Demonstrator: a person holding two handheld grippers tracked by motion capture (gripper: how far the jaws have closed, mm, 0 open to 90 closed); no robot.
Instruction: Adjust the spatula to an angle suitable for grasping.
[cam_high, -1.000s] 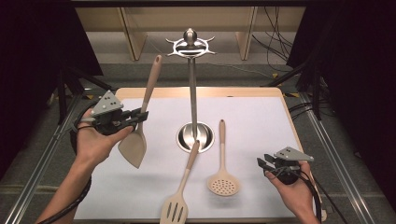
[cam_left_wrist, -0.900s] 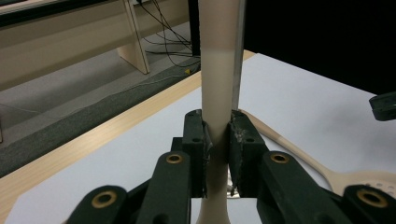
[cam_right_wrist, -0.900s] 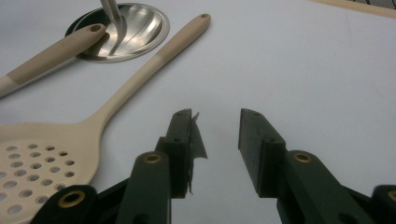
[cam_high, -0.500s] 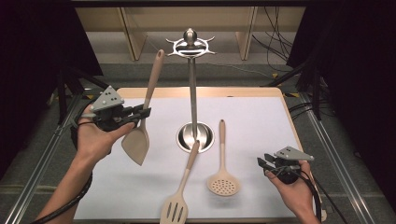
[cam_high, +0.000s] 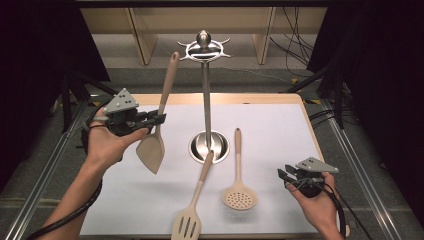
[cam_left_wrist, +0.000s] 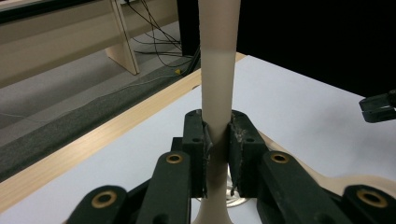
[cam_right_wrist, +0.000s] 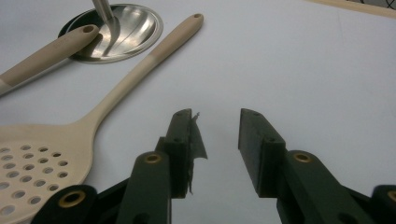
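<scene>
Beige silicone spatula (cam_high: 159, 116) likely light, stiff-handled, blade floppy; left gripper (cam_left_wrist: 216, 144) clamps handle mid-length, left of metal stand (cam_high: 206, 95). Right gripper (cam_right_wrist: 215, 140) agape, empty, right of stand.

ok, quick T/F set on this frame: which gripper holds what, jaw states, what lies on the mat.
1. The left gripper is shut on the solid spatula. True.
2. The right gripper holds the skimmer. False: its jaws are open and hold nothing; the skimmer lies on the mat.
3. The slotted turner hangs from the utensil stand. False: it lies on the mat, handle end at the stand's base.
4. The spatula is lifted, blade downward. True.
</scene>
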